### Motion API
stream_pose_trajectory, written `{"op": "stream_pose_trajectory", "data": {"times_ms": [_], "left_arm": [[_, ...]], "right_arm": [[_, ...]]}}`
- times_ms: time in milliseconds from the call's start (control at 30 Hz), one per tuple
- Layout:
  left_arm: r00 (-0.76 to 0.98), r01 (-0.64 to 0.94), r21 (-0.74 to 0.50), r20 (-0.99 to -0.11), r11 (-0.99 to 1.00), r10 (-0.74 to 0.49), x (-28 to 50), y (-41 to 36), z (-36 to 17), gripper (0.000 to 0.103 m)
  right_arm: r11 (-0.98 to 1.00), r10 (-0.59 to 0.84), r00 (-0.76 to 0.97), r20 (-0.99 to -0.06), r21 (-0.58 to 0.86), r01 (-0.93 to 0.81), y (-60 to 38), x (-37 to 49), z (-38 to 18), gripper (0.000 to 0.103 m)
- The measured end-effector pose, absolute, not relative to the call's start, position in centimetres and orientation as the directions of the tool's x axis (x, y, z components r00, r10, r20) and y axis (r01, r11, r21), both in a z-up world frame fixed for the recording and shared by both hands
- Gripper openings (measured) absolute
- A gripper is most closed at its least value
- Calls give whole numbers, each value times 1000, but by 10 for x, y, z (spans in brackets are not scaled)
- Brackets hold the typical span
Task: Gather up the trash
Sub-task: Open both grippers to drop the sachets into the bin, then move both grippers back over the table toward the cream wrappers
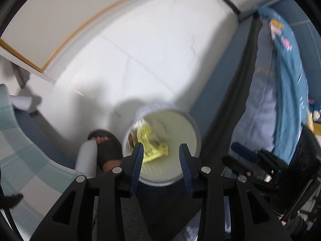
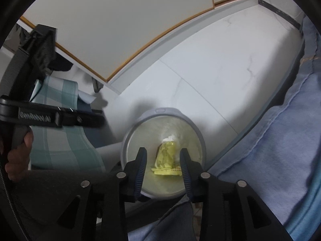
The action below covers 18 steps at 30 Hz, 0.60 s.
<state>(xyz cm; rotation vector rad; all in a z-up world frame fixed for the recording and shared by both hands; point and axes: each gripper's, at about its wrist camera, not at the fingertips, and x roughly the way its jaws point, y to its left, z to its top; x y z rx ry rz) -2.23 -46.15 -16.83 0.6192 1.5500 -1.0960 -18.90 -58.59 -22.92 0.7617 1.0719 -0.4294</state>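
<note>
Looking down, I see both my grippers, left gripper [image 1: 161, 150] and right gripper [image 2: 163, 154], wide and holding nothing above the bin [image 2: 140, 124], with yellow wrapper [image 2: 165, 158] inside it.

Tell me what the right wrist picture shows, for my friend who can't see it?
The open right gripper hangs over a round grey trash bin on a white tiled floor, holding nothing. Inside the bin lies a crumpled yellow wrapper with a bit of white paper behind it. The left gripper reaches in from the left, and blue bedding fills the right side.
</note>
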Motion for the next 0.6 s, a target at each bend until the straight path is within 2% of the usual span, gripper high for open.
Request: {"op": "stream_pose_trajectory", "data": {"times_ms": [167, 400, 600], "left_arm": [[-142, 825, -278, -945, 492, -295, -14, -443, -120, 55], [67, 811, -192, -908, 553, -414, -5, -403, -58, 57], [248, 798, -84, -857, 596, -452, 2, -359, -5, 58]], "right_arm": [[680, -5, 492, -870, 358, 639, -587, -188, -196, 41], [732, -63, 596, -801, 369, 573, -571, -177, -138, 51], [798, -76, 703, -707, 379, 468, -540, -161, -78, 57]]}}
